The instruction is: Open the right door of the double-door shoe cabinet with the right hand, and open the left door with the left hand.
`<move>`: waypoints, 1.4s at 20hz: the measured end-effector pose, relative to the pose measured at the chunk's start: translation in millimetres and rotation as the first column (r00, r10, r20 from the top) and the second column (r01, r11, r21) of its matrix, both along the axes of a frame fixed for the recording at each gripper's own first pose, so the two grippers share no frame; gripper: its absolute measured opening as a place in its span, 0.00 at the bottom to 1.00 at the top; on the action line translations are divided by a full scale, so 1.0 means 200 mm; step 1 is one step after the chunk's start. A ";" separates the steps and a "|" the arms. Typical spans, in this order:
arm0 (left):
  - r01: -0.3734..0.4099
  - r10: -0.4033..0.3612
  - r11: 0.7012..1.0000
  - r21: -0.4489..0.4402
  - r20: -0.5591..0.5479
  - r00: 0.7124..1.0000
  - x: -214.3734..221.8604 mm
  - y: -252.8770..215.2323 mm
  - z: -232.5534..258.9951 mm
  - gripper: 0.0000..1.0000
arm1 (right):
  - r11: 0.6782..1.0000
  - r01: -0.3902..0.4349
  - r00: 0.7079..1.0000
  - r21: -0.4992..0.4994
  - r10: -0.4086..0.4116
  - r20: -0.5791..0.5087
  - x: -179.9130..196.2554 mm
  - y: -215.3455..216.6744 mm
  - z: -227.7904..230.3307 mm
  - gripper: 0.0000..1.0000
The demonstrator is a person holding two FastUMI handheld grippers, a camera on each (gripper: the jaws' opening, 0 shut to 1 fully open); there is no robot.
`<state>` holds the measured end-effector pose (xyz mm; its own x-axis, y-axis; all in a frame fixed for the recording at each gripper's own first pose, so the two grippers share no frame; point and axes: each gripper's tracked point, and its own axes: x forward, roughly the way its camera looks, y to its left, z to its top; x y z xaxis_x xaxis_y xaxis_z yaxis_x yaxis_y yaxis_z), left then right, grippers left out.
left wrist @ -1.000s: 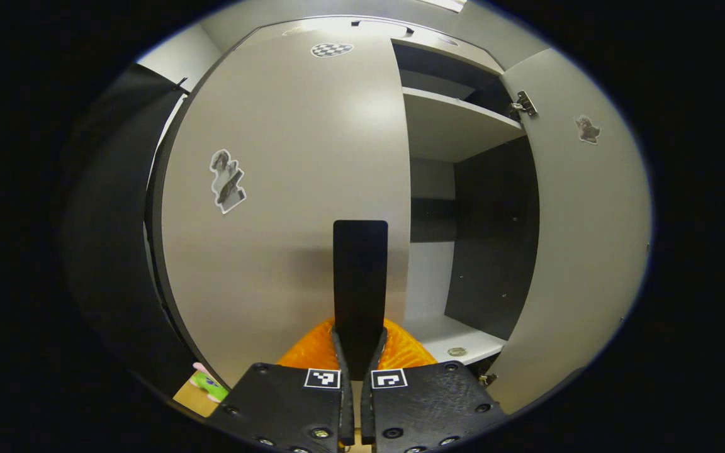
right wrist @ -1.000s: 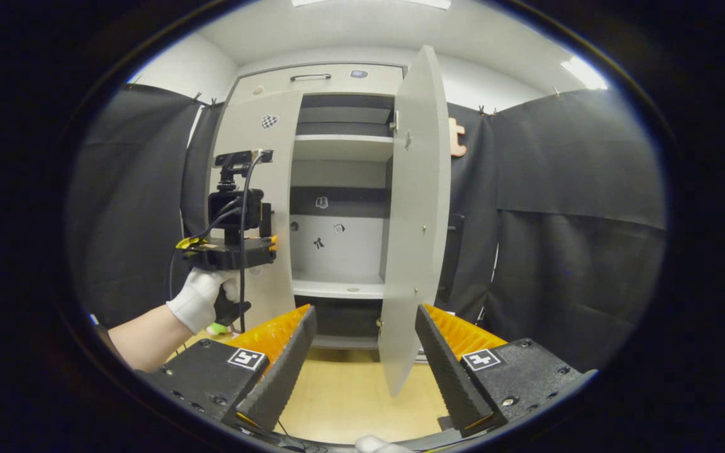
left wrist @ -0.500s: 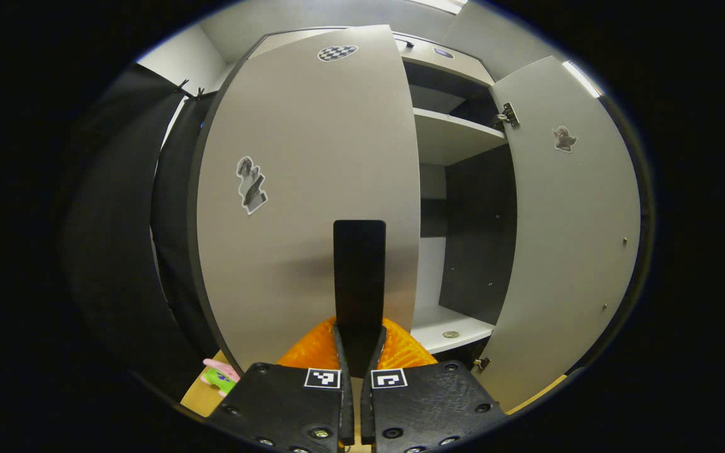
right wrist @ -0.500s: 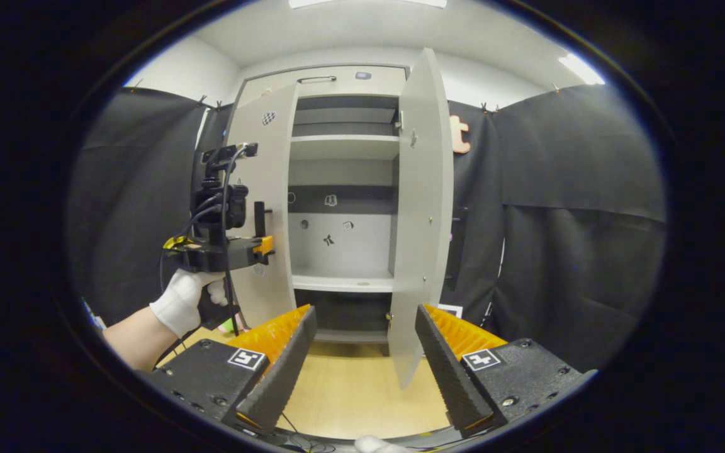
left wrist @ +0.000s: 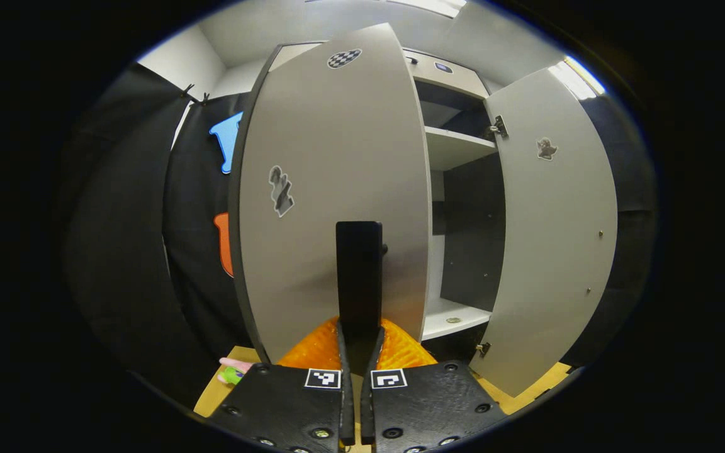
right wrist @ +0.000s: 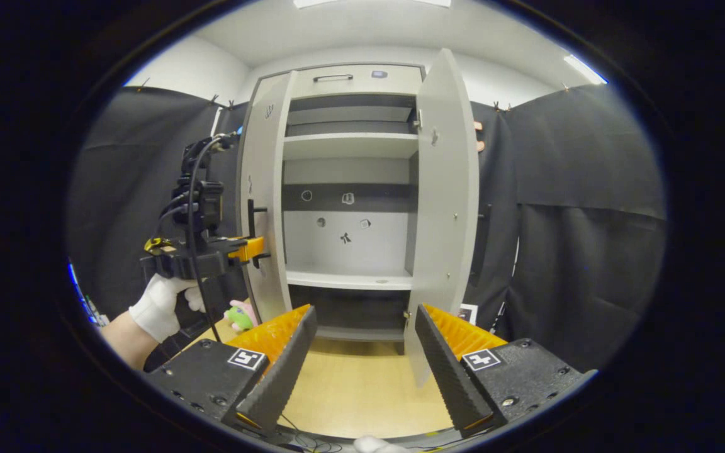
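Left tool [left wrist: 359, 277] on door handle [left wrist: 359, 251]

This is a recording booth set up to stand in for a home, not a lived-in room. Black cloth [right wrist: 576, 207] hangs as walls on both sides of the frame, clipped up along its top edge against plain white walls. At centre a grey shoe cabinet [right wrist: 350, 82] stands on a light wooden floor [right wrist: 356, 390], its shelves [right wrist: 350, 141] bare. Small stickers [left wrist: 281, 190] dot the doors and back panel, and a checkered marker [left wrist: 343, 58] sits near the top
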<state>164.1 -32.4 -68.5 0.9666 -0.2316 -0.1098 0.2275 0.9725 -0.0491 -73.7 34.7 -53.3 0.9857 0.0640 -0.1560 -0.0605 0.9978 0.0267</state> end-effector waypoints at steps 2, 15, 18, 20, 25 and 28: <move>-0.006 0.006 1.000 -0.003 0.002 1.000 -0.03 0.05 0.00 0.03 | 1.000 -0.018 1.000 -0.003 0.018 -0.004 0.02 0.04 0.00 0.98; -0.095 0.095 0.995 0.025 0.003 0.995 -0.15 0.38 -0.02 0.01 | 0.995 -0.096 0.995 0.016 0.097 -0.019 0.06 0.18 -0.03 0.99; -0.122 0.122 0.991 0.047 0.003 0.993 -0.17 0.46 -0.02 0.00 | 0.994 -0.106 0.994 0.019 0.106 -0.010 0.07 0.19 -0.02 0.99; -0.122 0.122 0.992 0.035 0.007 0.993 -0.18 0.54 -0.02 0.00 | 0.993 -0.114 0.993 0.022 0.114 -0.009 0.08 0.21 -0.02 0.98; -0.144 0.143 0.988 0.055 0.012 0.990 -0.16 0.73 -0.03 0.00 | 0.991 -0.135 0.991 0.013 0.135 0.000 0.06 0.27 0.00 0.99; -0.118 0.118 0.993 0.004 0.010 0.993 -0.15 0.82 -0.03 0.00 | 0.990 -0.141 0.990 0.013 0.141 -0.001 0.05 0.29 0.00 0.99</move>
